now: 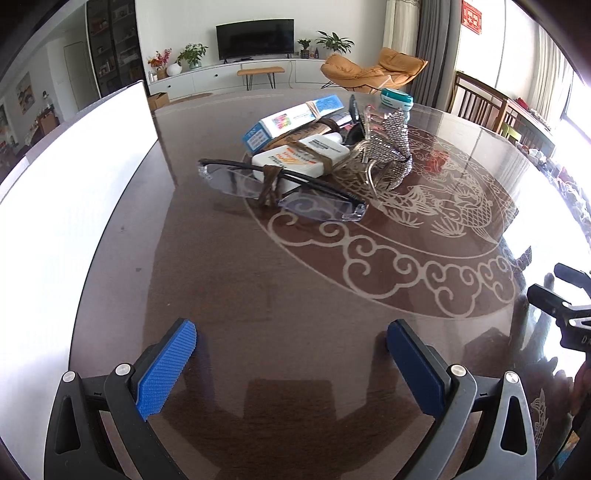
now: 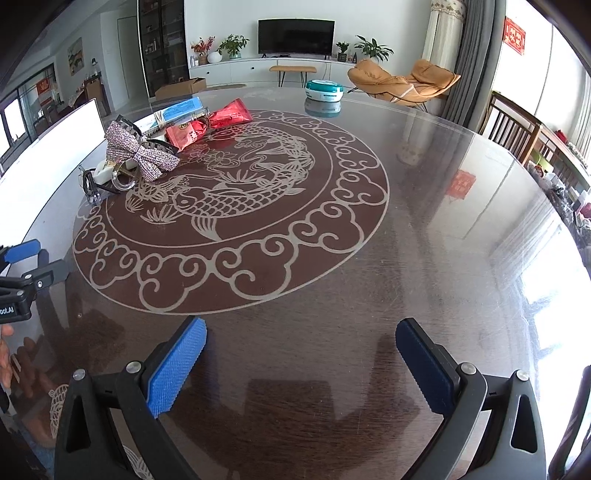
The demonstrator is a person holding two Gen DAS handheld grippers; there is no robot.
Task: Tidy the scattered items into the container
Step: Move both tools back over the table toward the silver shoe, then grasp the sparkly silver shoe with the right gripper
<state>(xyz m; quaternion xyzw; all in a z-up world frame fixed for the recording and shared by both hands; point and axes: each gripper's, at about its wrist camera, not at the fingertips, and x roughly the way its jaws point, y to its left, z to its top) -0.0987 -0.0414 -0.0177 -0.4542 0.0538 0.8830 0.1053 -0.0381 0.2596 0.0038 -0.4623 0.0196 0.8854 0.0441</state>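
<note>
Setting: a home living and dining room. A round glass-topped worktop [image 2: 424, 206] with an etched fish motif occupies the near area. At the far wall stand a television [image 2: 296, 36] on a low white cabinet [image 2: 258, 68], potted plants [image 2: 233, 46], and, far right, an orange lounge chair [image 2: 402, 83].

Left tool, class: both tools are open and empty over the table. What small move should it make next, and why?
Probably ease the left tool forward toward the glasses. They are the nearest item of the pile to it, lying almost straight ahead, and its jaws are open with nothing between them. The white container stands just to its left, so the carry would likely be short.
</note>
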